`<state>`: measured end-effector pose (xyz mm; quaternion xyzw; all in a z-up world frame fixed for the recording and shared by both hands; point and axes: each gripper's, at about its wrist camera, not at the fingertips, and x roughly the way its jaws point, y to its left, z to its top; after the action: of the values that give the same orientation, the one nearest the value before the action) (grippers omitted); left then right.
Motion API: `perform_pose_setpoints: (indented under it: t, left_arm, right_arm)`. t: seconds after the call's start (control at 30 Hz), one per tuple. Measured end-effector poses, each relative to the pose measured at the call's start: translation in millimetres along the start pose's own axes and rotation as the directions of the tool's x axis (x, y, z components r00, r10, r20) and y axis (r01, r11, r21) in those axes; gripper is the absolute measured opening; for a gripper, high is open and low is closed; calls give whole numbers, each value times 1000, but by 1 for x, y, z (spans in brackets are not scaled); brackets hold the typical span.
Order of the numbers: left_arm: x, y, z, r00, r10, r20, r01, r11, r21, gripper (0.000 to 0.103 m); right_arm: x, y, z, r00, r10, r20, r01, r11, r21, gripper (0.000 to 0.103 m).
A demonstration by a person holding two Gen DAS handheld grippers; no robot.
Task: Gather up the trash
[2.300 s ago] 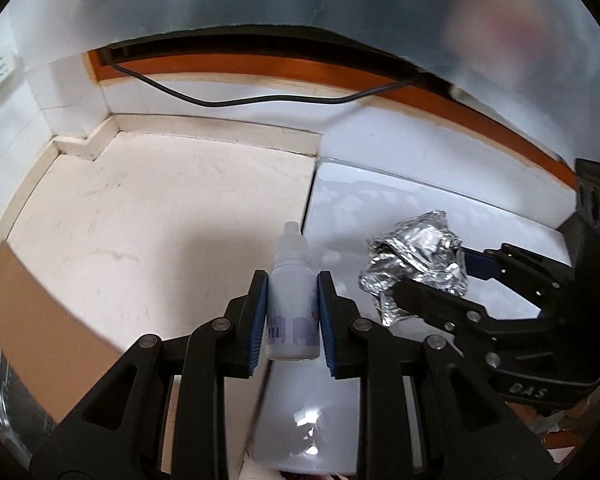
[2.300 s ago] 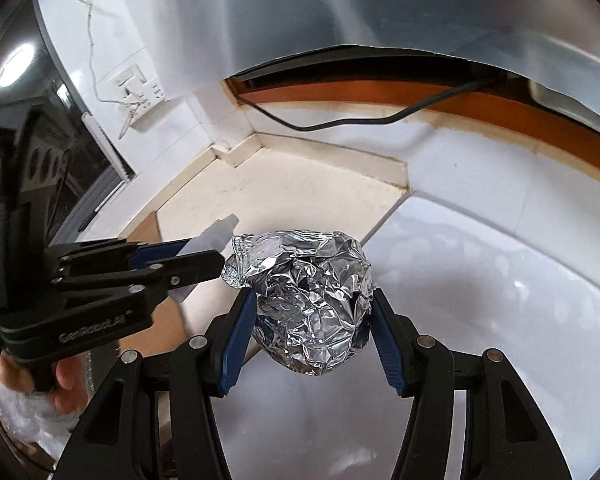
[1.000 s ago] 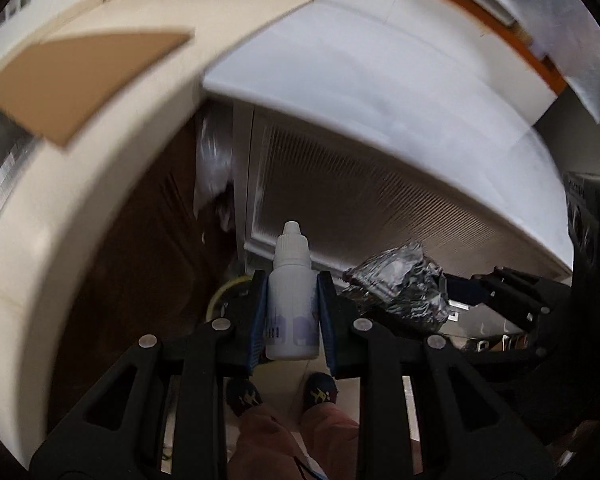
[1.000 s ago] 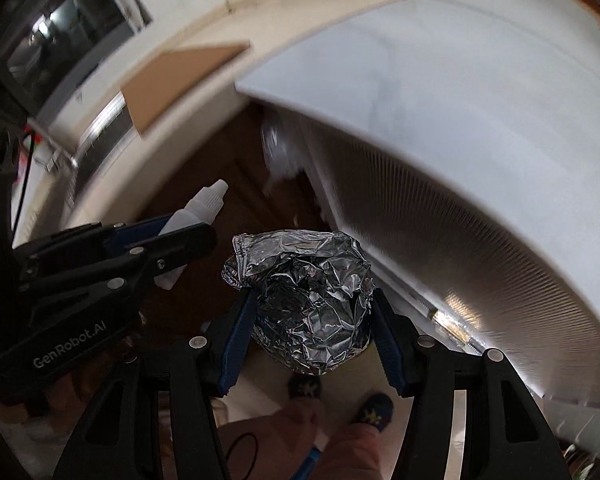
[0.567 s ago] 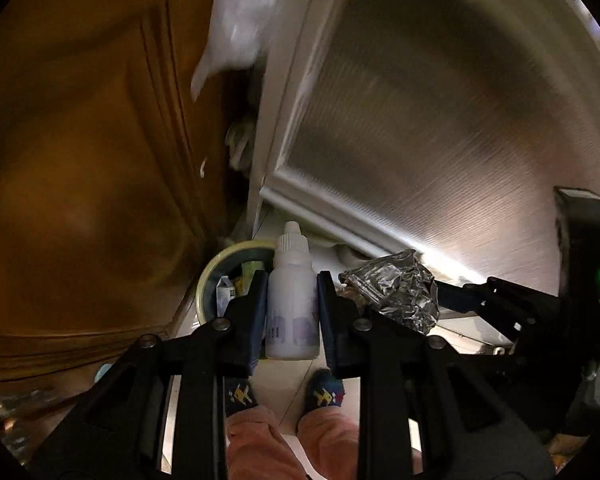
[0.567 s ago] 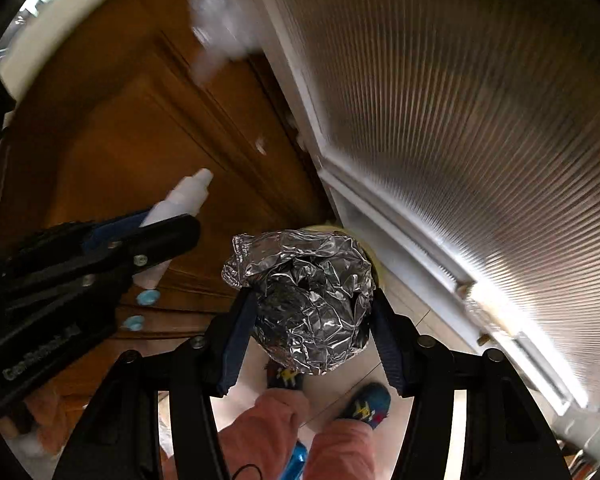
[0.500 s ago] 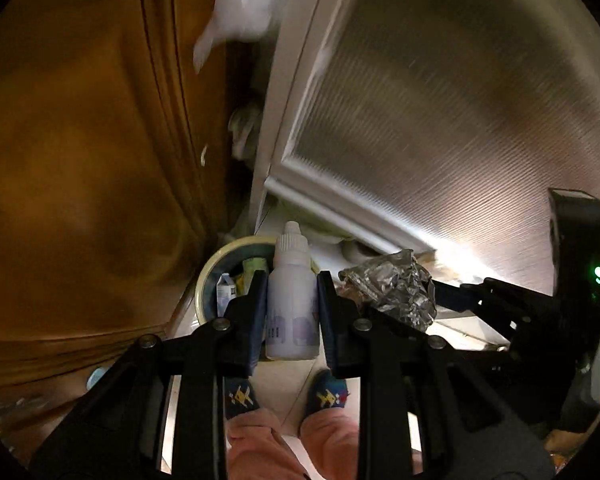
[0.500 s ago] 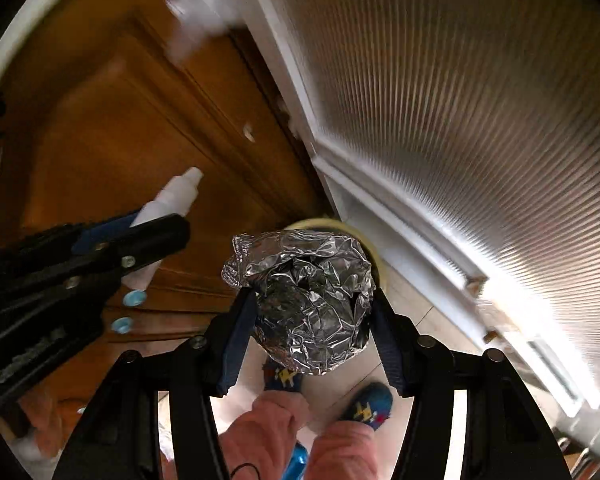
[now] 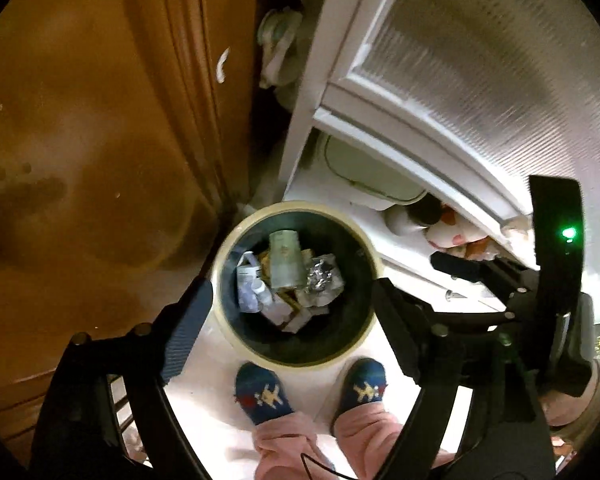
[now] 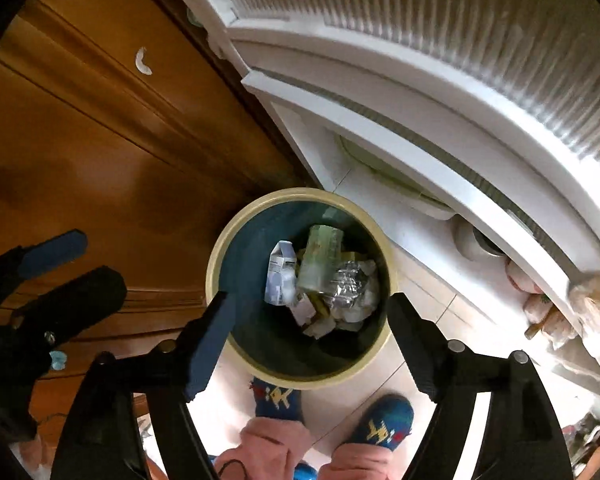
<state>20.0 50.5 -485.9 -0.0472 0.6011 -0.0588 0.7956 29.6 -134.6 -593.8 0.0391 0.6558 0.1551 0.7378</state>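
Note:
A round bin with a cream rim [image 9: 217, 280] [image 10: 214, 276] stands on the floor right below both grippers. My left gripper [image 9: 292, 320] [image 10: 66, 272] hangs over it, its jaws opening wide with nothing between them. My right gripper [image 10: 312, 340] is beside it over the same bin, its jaws also opening and empty. Down in the bin lie the crumpled foil ball [image 9: 322, 276] [image 10: 348, 280] and the white dropper bottle [image 9: 252, 286] [image 10: 278, 280], among a pale green cup [image 9: 286, 256] [image 10: 320, 256] and other scraps.
A brown wooden cabinet door [image 9: 100, 120] [image 10: 80, 140] rises on the left of the bin. A white door with ribbed glass [image 9: 460, 80] [image 10: 460, 60] runs along the right. The person's feet in blue socks [image 9: 262, 396] [image 10: 384, 420] stand on pale floor tiles just below the bin.
Both grippers have sunk closer over the bin and opened. The dropper bottle and the foil ball have left the jaws and now lie in the bin.

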Motion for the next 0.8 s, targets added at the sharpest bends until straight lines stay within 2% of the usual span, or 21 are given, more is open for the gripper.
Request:
perform_pose_setpoints:
  t: [0.13, 0.33, 0.6, 0.8]
  left_arm:
    - [-3, 4, 0, 1000, 3, -4, -3, 1000, 7, 80]
    - [-13, -5, 5, 1000, -5, -2, 5, 1000, 11, 80]
    - [-63, -30, 15, 999, -25, 20, 25, 999, 29, 80]
    - [-124, -46, 23, 999, -31, 33, 31, 1000, 5, 80]
  right_arm:
    - [14, 5, 12, 1000, -6, -1, 6, 1000, 18, 80]
    - [3, 4, 12, 1000, -19, 4, 19, 999, 29, 80]
    - [-58, 8, 12, 998, -31, 49, 28, 998, 58, 81]
    - [-121, 18, 12, 996, -44, 73, 40, 998, 48, 82]
